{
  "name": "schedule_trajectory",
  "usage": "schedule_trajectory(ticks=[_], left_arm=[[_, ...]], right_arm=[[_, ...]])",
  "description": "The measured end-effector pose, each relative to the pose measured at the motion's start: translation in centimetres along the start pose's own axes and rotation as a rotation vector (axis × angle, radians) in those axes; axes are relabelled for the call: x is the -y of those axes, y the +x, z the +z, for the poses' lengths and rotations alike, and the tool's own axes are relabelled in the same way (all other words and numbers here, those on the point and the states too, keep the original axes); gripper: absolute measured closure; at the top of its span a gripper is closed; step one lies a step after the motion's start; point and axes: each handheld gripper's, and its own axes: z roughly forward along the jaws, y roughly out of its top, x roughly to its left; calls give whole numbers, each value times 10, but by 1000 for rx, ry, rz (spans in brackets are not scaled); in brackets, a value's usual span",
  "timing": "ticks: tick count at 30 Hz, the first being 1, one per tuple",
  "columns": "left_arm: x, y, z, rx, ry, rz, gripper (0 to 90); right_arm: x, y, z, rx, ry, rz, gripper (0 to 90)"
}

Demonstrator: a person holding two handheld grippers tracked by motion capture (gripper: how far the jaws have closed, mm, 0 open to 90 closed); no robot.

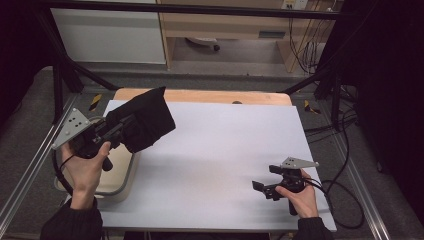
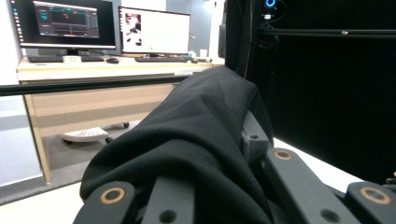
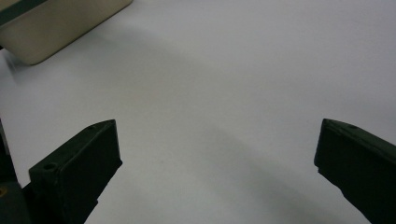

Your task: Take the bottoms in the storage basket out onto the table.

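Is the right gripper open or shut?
Open: the right gripper shows its fingers wide apart over the bare white table, holding nothing.

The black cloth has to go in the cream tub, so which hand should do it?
Probably the left. The left gripper already holds the black cloth lifted right over the cream tub. The right gripper sits open and empty, far across the white table.

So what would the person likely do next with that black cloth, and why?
Probably carry the black cloth rightward and lower it onto the white table. The left gripper holds it aloft above the beige tub, while the right gripper waits open.
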Motion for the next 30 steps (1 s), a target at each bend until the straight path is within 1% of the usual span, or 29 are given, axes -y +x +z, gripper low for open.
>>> schedule_trajectory(ticks=[10, 23, 30], left_arm=[[2, -13, 15, 41, 13, 3, 789], [12, -26, 33, 87, 44, -2, 789], [18, -35, 43, 116, 69, 4, 789]], right_arm=[[0, 0, 0, 0, -2, -3, 9], [0, 0, 0, 0, 0, -1, 9], [0, 0, 0, 1, 2, -5, 9]])
